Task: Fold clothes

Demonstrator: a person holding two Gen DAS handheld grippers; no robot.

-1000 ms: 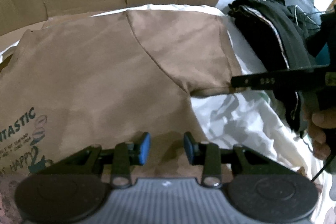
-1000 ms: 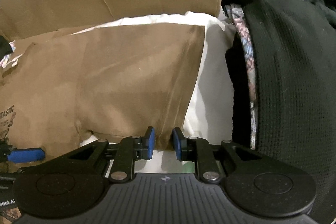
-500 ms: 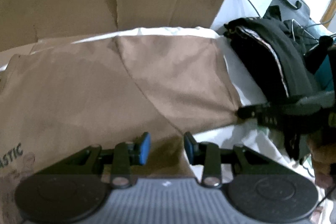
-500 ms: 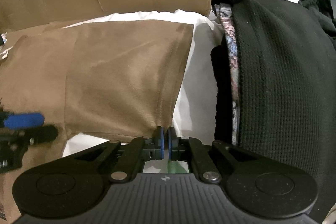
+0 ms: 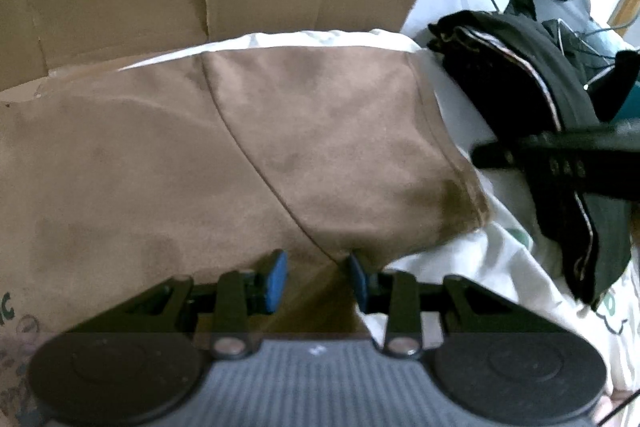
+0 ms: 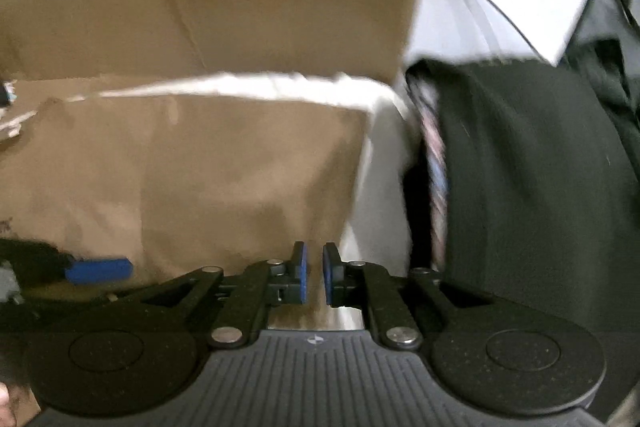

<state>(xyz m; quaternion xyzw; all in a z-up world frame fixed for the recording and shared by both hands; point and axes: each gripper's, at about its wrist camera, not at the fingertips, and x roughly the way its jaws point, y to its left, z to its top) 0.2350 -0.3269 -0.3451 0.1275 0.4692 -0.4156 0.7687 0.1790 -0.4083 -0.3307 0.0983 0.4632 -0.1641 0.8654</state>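
Half a second ago the right tool [image 6: 315,277] pinched the sleeve hem; now its fingers stand slightly parted, holding nothing I can make out. Brown T-shirt [image 5: 160,163] lies flat on the bed, sleeve [image 5: 340,147] running toward two o'clock (armpit nearest) from the wide-open, empty left tool [image 5: 316,281].

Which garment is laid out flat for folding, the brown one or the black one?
The brown shirt, spread flat under the left gripper. The black garment sits bunched in a pile to its right.
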